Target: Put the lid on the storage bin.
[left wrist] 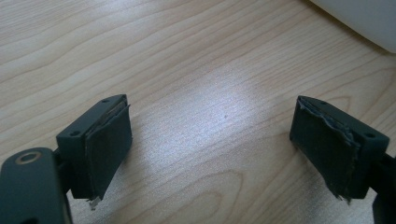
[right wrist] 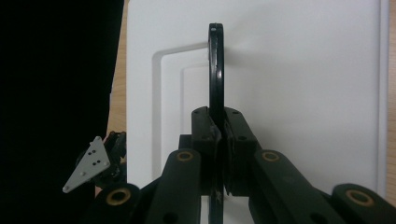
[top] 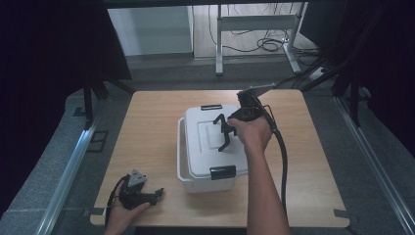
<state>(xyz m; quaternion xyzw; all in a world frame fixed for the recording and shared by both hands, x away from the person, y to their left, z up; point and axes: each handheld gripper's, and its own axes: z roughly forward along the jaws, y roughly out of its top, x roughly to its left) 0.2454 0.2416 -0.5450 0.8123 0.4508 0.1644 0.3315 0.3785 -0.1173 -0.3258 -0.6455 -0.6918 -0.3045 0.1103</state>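
Note:
A white lidded box (top: 205, 152) stands in the middle of the wooden table (top: 151, 147). Its black handle (top: 223, 133) is raised upright from the lid (right wrist: 299, 70). My right gripper (top: 229, 128) comes in from the right and is shut on that handle (right wrist: 214, 60), with the pads (right wrist: 205, 126) pressed against both sides of it. My left gripper (top: 149, 195) rests low near the table's front left corner, apart from the box. Its jaws (left wrist: 210, 140) stand open over bare wood, nothing between them.
Black latches sit at the far end (top: 211, 106) and near end (top: 222, 172) of the box. A box corner (left wrist: 364, 18) lies ahead of the left gripper. A desk frame (top: 254, 34) and cables stand beyond the table. Dark curtains hang at both sides.

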